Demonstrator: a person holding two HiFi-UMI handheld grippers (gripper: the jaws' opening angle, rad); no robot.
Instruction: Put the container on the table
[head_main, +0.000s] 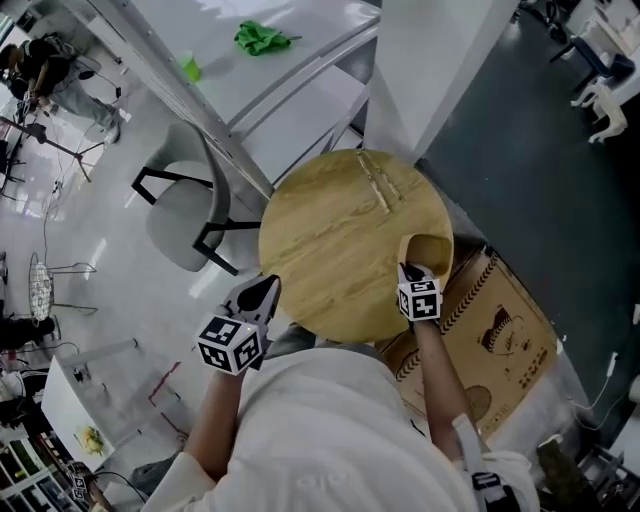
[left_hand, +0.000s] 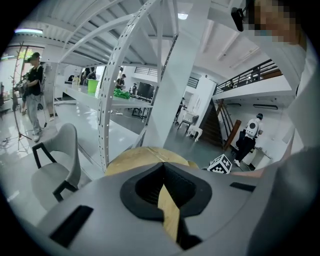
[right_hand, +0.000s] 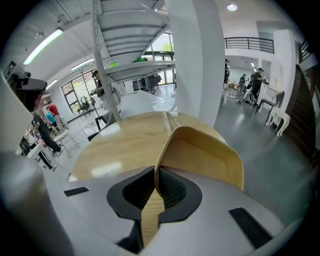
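A small wooden container (head_main: 428, 252) with rounded walls is at the right edge of the round wooden table (head_main: 340, 240). My right gripper (head_main: 412, 272) is shut on its near wall. In the right gripper view the thin wall of the container (right_hand: 210, 160) runs between the jaws of the right gripper (right_hand: 156, 182), with the tabletop (right_hand: 125, 145) behind it. Whether the container rests on the table I cannot tell. My left gripper (head_main: 262, 290) hovers by the table's near left edge. In the left gripper view the left gripper (left_hand: 162, 182) is shut and holds nothing.
Two thin wooden sticks (head_main: 378, 182) lie at the table's far side. A grey chair (head_main: 185, 215) stands left of the table, and a printed cardboard box (head_main: 490, 330) lies on the floor at its right. A white pillar (head_main: 440, 60) and a white bench with a green cloth (head_main: 262, 38) are beyond.
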